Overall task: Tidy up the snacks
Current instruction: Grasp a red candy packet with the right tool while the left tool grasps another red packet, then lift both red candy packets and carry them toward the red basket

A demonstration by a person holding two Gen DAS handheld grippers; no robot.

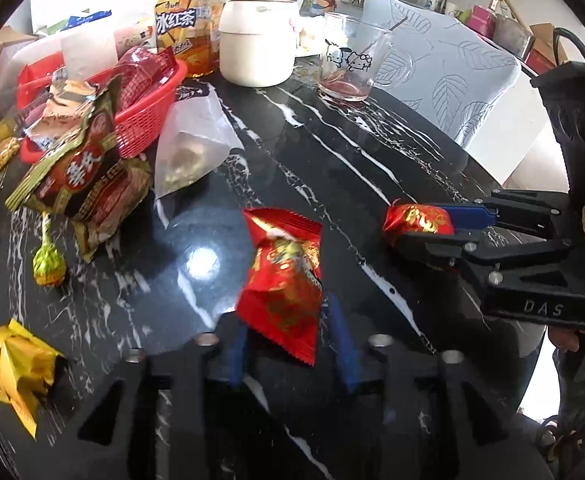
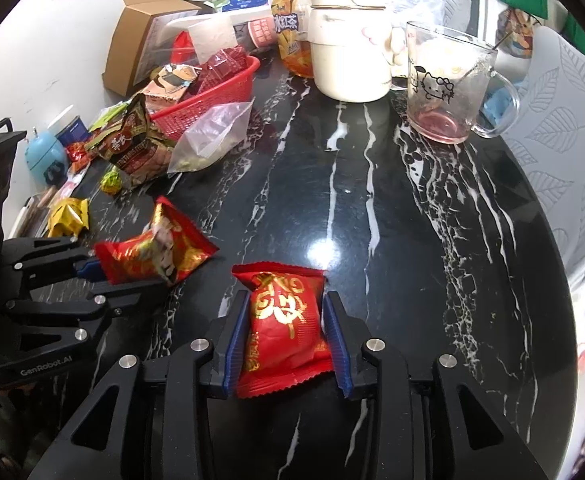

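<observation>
Packets pinched, one red packet [image 2: 288, 324] in my right tongs [image 2: 288, 334], another [image 1: 282, 280] in left [image 1: 288, 340], bound for basket [image 1: 148, 116].

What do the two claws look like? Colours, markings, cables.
Both match: black plastic bodies, blue ribbed finger pads, silver pivot bolts. The right claw carries raised "DAS" lettering and a black cable at its top. The left claw is printed "GenRobot.AI" in white. No sleeves show.
</observation>
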